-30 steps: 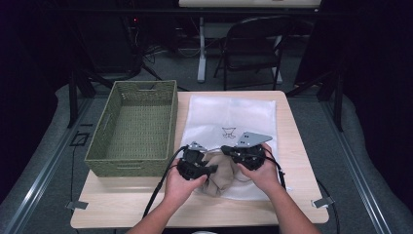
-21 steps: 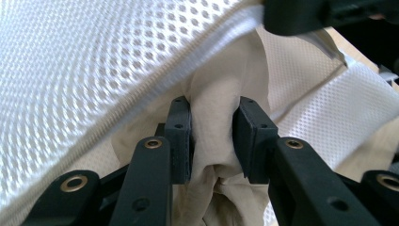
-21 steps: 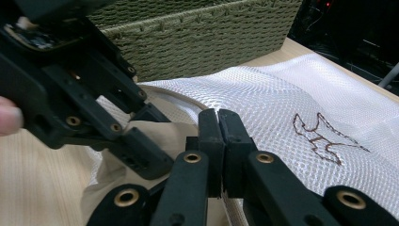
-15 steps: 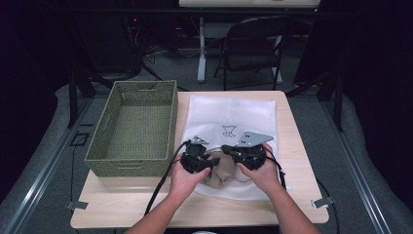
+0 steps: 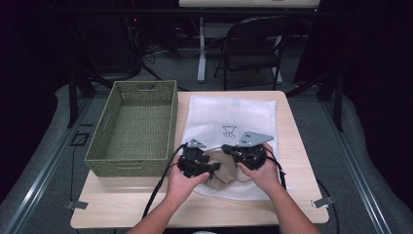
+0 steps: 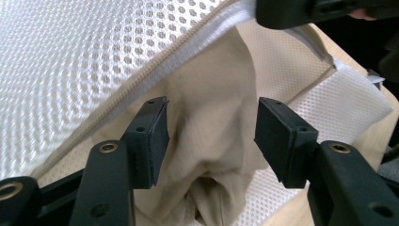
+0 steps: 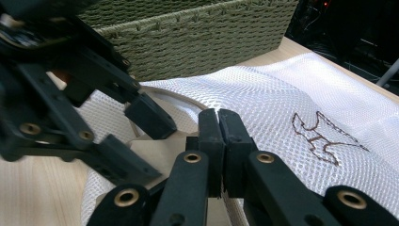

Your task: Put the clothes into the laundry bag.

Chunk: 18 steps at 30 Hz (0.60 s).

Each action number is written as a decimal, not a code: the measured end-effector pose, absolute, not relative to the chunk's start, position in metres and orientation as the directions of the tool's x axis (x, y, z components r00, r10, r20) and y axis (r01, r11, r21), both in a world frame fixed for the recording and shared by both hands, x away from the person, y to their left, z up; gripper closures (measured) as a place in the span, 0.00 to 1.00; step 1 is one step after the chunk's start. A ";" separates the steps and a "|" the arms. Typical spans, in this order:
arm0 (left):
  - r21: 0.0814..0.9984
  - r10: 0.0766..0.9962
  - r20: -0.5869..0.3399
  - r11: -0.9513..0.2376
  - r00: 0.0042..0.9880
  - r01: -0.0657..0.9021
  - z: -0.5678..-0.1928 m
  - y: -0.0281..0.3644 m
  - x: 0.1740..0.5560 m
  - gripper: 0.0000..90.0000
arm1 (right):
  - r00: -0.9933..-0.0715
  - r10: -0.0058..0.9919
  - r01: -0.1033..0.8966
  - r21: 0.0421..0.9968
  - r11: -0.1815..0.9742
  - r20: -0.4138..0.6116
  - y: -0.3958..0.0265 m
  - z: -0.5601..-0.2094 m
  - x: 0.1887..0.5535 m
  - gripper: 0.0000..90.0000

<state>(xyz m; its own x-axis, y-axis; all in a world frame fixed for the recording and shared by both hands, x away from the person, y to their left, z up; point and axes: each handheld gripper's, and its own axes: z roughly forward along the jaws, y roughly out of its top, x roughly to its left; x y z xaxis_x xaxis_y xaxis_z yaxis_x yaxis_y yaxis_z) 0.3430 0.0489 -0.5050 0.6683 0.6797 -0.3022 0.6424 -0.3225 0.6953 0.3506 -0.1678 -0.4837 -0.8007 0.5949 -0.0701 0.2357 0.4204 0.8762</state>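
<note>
A: What's on the wooden desk [image 5: 146,214]?

B: One green basket [image 5: 134,129] at the left edge, one white mesh bag [image 5: 234,114] at centre, in a dark room with one folding chair [image 5: 253,46].

A: The grippers?

B: At the near edge the left gripper [image 6: 209,136] has just opened, its jaws now parted around the tan cloth [image 6: 211,127] without pressing it. The right gripper [image 7: 219,127] is clamped on the bag's rim.

The mesh laundry bag [image 5: 229,114] is white with a small brown emblem [image 7: 324,134]. The cloth [image 6: 211,127] is beige; the woven basket [image 5: 131,129] is olive green.
</note>
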 end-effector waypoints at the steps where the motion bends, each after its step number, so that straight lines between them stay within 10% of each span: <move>1: 0.700 0.680 -0.305 -0.314 0.667 0.641 -0.504 0.050 0.341 0.49 | -0.800 0.596 0.236 0.876 0.420 -0.069 -0.168 -0.484 0.351 0.98; 18: 0.693 0.668 -0.276 -0.359 0.691 0.625 -0.510 0.067 0.314 0.47 | -0.799 0.598 0.237 0.877 0.417 -0.068 -0.169 -0.484 0.351 0.98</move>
